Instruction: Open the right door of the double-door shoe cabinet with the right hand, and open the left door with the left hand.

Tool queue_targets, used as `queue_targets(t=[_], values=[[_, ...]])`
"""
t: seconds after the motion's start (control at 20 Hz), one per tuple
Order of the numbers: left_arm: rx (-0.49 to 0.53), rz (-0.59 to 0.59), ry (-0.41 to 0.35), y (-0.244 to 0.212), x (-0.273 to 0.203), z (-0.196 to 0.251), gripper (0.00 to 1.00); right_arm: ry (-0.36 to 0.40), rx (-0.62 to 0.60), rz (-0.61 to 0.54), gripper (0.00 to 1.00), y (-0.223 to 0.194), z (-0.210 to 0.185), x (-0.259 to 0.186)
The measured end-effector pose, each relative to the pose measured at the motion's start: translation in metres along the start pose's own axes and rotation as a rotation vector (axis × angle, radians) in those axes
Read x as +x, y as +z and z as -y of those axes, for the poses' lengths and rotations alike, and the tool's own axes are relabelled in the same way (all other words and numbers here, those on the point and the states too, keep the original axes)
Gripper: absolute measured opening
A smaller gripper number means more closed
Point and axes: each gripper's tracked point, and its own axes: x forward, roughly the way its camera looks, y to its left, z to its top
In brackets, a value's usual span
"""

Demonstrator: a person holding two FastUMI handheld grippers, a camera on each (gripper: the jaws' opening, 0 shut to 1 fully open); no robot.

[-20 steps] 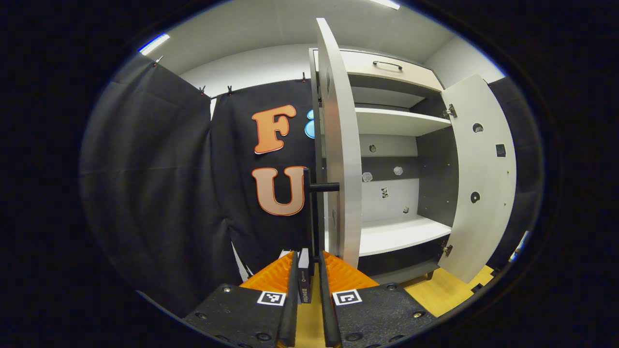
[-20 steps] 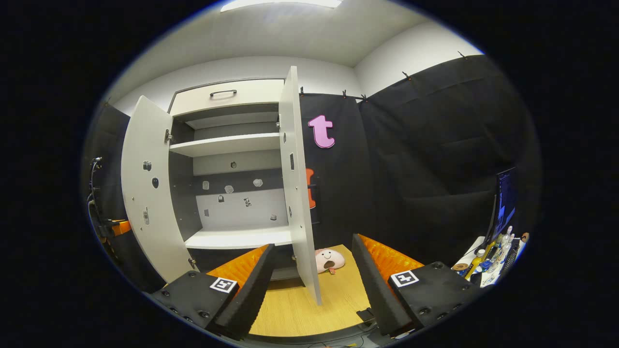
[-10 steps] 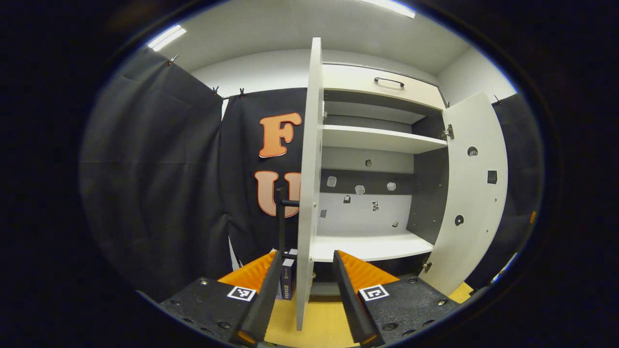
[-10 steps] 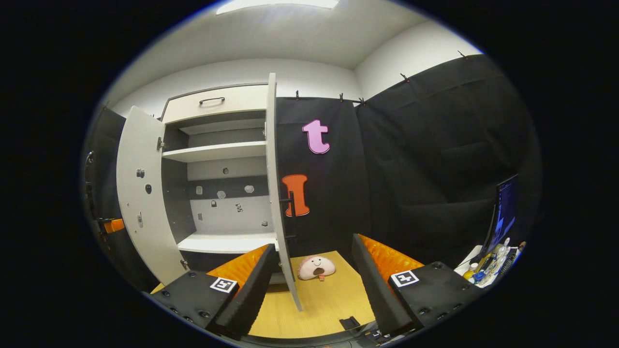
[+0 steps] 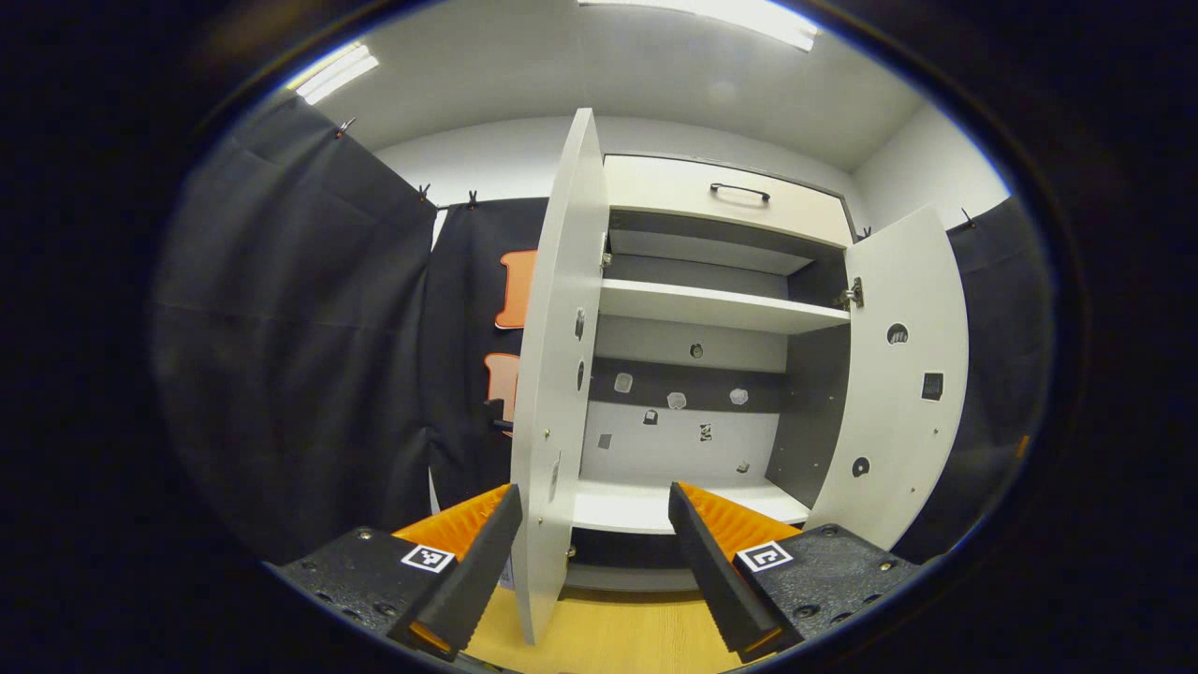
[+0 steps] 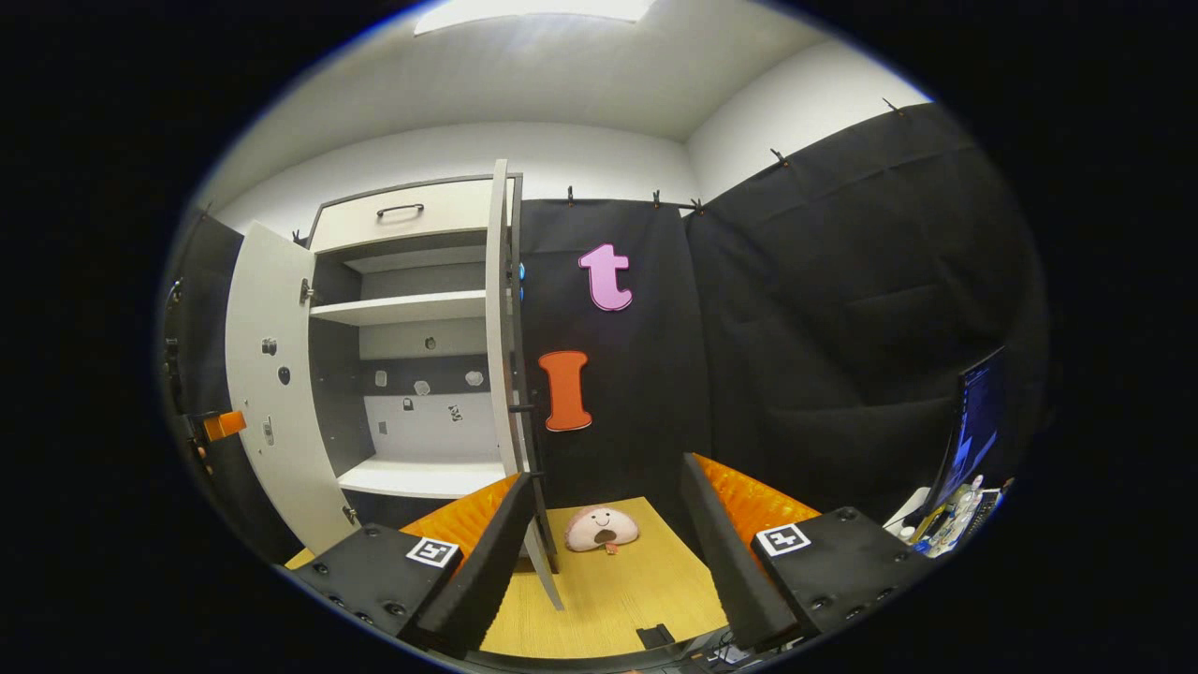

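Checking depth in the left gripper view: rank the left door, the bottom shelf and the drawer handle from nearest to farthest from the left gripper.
1. Left door, its edge between the left gripper fingers.
2. Bottom shelf, inside the cabinet, ahead.
3. Drawer handle, top, farthest.

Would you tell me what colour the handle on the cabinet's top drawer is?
The drawer handle is black, on a pale cream drawer front; the left gripper view shows it best.

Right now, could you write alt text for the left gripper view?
A white double-door shoe cabinet stands with both doors swung open, showing bare shelves. The open left gripper hovers before the near left door; wooden floor lies below.
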Motion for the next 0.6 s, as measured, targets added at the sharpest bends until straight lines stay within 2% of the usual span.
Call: queue_targets(t=[0.05,0.6], values=[[-0.002,0.007,0.008,0.002,0.000,0.001,0.92,0.006,0.001,-0.004,0.93,-0.001,0.000,0.000],[-0.001,0.003,0.047,0.004,-0.007,0.002,0.94,0.069,-0.021,-0.009,0.94,-0.002,-0.013,0.012]])
